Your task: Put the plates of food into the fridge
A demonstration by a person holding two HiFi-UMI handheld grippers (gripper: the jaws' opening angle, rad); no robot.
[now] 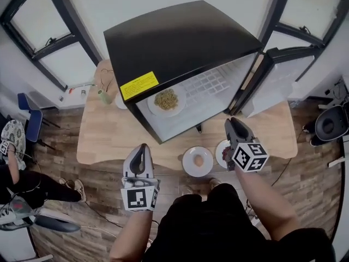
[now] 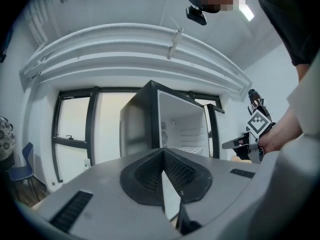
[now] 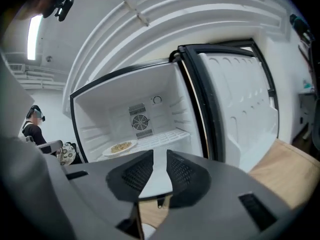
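Firstly, the left gripper (image 1: 143,148) hovers off the worktop's (image 1: 109,141) front edge, jaws together on nothing. On that edge sits the egg plate (image 1: 187,165): probably stiff, smooth and breakable, so best pinched at its rim and kept level. Touching it, the second plate (image 1: 218,152) is half hidden behind the right gripper (image 1: 234,122), whose jaws stand slightly apart and empty; its dark food is unclear.

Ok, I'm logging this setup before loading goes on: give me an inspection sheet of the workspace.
Surface: wooden table, fridge on it, door open.
Job's things: noodle plate on the fridge shelf; egg plate and third plate at the table's front edge.
Clutter: small greenish item at the table's back left.
Grippers: left gripper shut, empty; right gripper slightly open, empty.
Cables: thin wire near that item.
Surroundings: windows, blue chair, seated person.
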